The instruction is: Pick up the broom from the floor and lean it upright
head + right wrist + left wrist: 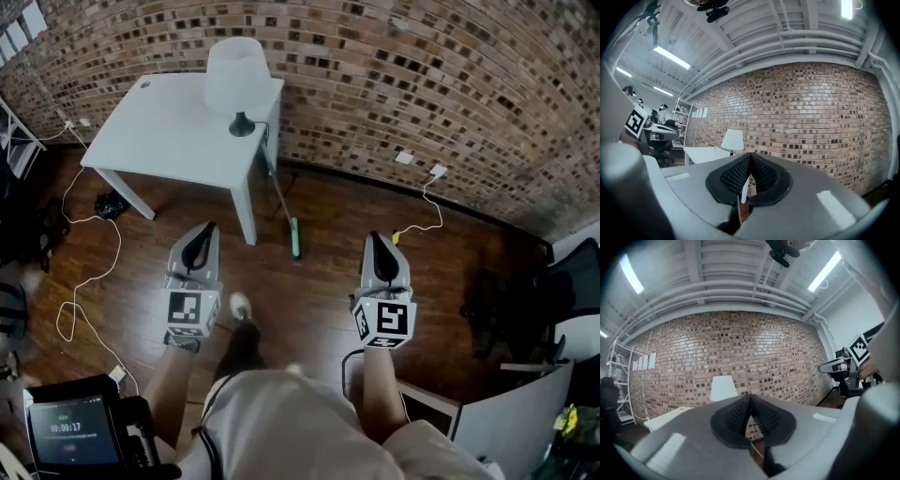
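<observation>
Broom (pixel 284 208) work has not begun in any way the pictures show. It appears to lie on the wooden floor (pixel 309 291), just beside the right front leg of the white table (pixel 169 131). Its thin handle runs back toward the brick wall (pixel 422 84) and its green head (pixel 296 242) points toward the person. Whether the top of the handle touches the table or the wall cannot be told from the head view.

The left gripper (pixel 204 234) is clenched, its ribbed pads meeting at the tips with nothing between them. The right gripper (pixel 377 242) is likewise pressed together and empty. Both point level toward the wall, one on each side of the broom and nearer the person than it. The green head sits between them, a little ahead of their tips, and neither touches it.

A table lamp (pixel 234 75) with a white shade stands near the table's right edge, above the broom's handle. A white cable (pixel 84 272) loops across the floor to the left, well apart from the broom.

By my judgement everything is left to do:
- lower a gripper and spread its jaws
- close on the handle
- lift the broom off the floor
- turn it upright
- rest it against the wall or the table

The lamp's base close to the table edge is worth minding when the handle swings up.
</observation>
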`<state>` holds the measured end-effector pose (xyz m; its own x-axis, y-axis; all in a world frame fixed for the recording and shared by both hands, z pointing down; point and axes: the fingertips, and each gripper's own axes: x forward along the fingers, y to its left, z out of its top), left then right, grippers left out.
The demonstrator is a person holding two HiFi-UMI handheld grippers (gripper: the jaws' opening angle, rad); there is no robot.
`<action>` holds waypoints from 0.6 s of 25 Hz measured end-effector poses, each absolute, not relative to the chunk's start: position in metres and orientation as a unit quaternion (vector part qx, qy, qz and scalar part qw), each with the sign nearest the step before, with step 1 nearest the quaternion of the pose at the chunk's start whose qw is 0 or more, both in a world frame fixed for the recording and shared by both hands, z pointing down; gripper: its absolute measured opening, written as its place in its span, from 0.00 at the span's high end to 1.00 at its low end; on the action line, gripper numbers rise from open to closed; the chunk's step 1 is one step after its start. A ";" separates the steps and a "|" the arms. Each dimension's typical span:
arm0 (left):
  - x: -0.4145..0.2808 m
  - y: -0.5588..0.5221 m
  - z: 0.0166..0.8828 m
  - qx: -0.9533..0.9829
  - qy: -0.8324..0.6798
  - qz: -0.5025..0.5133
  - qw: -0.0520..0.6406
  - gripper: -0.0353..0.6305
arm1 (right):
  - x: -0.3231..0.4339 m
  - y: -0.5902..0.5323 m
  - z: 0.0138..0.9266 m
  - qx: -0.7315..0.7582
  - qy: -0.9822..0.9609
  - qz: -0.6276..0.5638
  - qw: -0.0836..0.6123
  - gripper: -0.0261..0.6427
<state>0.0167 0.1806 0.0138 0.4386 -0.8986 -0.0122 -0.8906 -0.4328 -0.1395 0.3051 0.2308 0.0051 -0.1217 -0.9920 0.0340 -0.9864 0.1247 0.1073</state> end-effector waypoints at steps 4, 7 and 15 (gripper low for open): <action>0.040 0.241 0.015 -0.843 0.535 -0.034 0.050 0.95 | 0.322 0.283 0.000 0.647 -0.759 -0.030 0.056 0.94; 0.050 0.279 0.016 -0.844 0.532 -0.045 0.052 0.95 | 0.328 0.315 -0.006 0.645 -0.762 -0.030 0.050 0.94; 0.046 0.320 0.009 -0.847 0.526 -0.052 0.056 0.95 | 0.317 0.359 -0.011 0.650 -0.758 -0.026 0.042 0.94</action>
<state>0.0460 0.3203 0.0093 0.4413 -0.8969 0.0284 -0.8852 -0.4403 -0.1499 0.3169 0.3587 -0.0113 -0.1514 -0.9880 0.0306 -0.9836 0.1536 0.0942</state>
